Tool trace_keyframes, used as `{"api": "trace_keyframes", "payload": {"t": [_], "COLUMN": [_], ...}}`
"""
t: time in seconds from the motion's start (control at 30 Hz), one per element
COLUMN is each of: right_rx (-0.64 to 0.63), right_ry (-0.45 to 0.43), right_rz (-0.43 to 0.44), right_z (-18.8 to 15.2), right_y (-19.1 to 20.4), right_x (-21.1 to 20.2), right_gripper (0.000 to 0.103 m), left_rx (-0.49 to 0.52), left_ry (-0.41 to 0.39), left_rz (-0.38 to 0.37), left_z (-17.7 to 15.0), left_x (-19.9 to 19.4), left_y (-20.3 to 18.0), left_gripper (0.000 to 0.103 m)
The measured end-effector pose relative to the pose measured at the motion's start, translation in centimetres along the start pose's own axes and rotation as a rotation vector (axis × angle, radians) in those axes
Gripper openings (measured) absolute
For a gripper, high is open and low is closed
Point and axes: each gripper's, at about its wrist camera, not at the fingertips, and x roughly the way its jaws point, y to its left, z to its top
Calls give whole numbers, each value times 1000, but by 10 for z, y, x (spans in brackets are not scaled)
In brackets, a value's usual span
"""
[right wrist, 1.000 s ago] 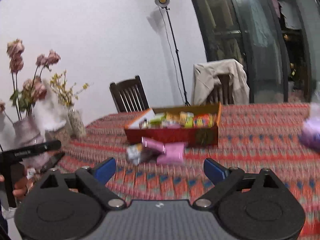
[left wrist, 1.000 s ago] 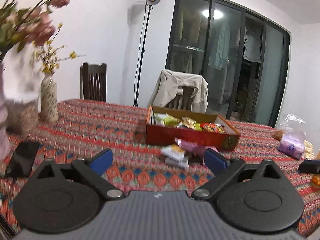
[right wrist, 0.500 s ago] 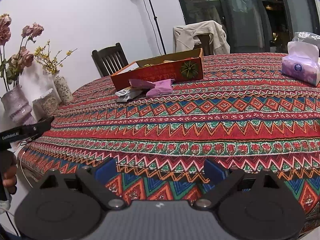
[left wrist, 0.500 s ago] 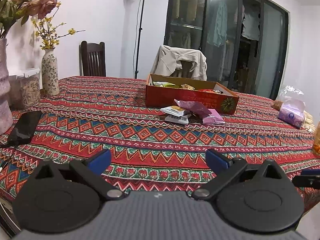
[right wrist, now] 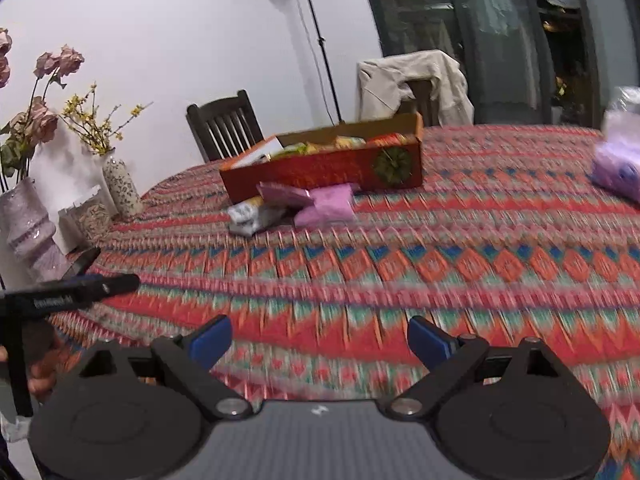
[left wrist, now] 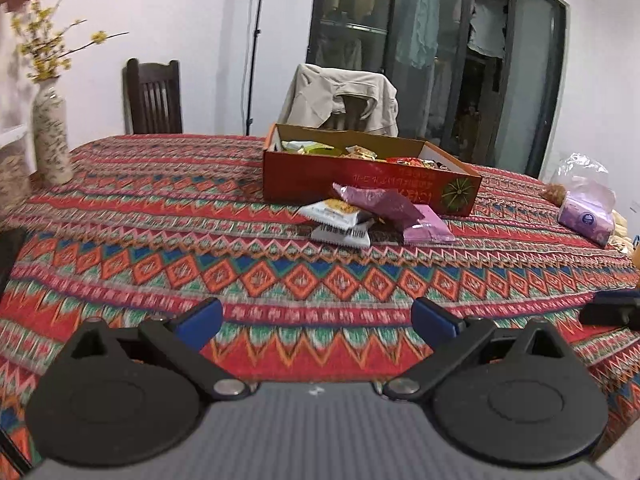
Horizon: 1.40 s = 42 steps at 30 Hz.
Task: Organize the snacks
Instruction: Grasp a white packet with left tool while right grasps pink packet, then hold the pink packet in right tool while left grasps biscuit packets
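Both views had swung since earlier; each claw, left claw [left wrist: 316,314] and right claw [right wrist: 319,338], gaped wide, empty. Loose snack packets [left wrist: 374,212] lay against the red box [left wrist: 360,172] on the bench [left wrist: 280,280]; best approached low, one at a time.

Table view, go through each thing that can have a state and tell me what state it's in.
Red box: open, holding snacks.
Pink packets: outside the box, overlapping.
White packets: outside the box, stacked.
Left gripper: jaws open, empty.
Right gripper: jaws open, empty.
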Motion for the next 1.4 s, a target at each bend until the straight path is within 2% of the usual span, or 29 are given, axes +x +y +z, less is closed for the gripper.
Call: {"api": "trace_keyframes", "payload": {"t": [0.13, 0.3, 0.43, 0.53, 0.6, 0.63, 0.67, 0.77, 0.93, 1.1, 1.17, 1.2, 1.27, 1.33, 1.37, 1.4], "right_rx": [-33, -6, -12, 1, -7, -21, -39, -89, -115, -122, -150, -168, -192, -206, -211, -210], "right_ry": [-10, 21, 70, 130, 146, 148, 148, 146, 104, 79, 72, 72, 78, 79, 77, 78], "right_rz": [40, 186, 210, 153, 160, 171, 172, 178, 95, 10, -28, -42, -37, -34, -30, -16], "right_z": [42, 101, 138, 149, 147, 145, 144, 138, 119, 87, 76, 71, 63, 55, 54, 53], "right_y": [8, 18, 29, 24, 22, 23, 25, 26, 10, -8, -9, -9, -8, -7, -4, -2], "right_x": [44, 130, 204, 254, 268, 271, 270, 258, 206, 154, 142, 136, 131, 127, 126, 124], "right_gripper": [94, 93, 93, 85, 79, 76, 69, 61, 59, 60, 60, 60, 61, 62, 62, 62], "left_rx": [15, -19, -21, -26, -22, -14, 1, 72, 179, 309, 300, 284, 244, 224, 220, 211], "left_ry": [8, 45, 42, 65, 77, 79, 80, 67, 72, 102, 139, 149, 170, 159, 151, 141], "left_rz": [-50, -96, -109, -121, -136, -149, -166, -208, -284, -219, -204, -209, -237, -227, -224, -233], "left_z": [25, 55, 62, 62, 64, 65, 68, 76, 81, 77, 77, 77, 78, 76, 76, 74], "left_x": [38, 82, 98, 110, 118, 122, 127, 141, 170, 203, 209, 209, 204, 188, 178, 166], "left_y": [12, 33, 46, 53, 53, 50, 46, 30, 0, -27, -26, -22, -15, -14, -15, -16], "left_gripper": [102, 102, 102, 102, 102, 102, 102, 102, 102, 95, 81, 78, 65, 55, 44, 44]}}
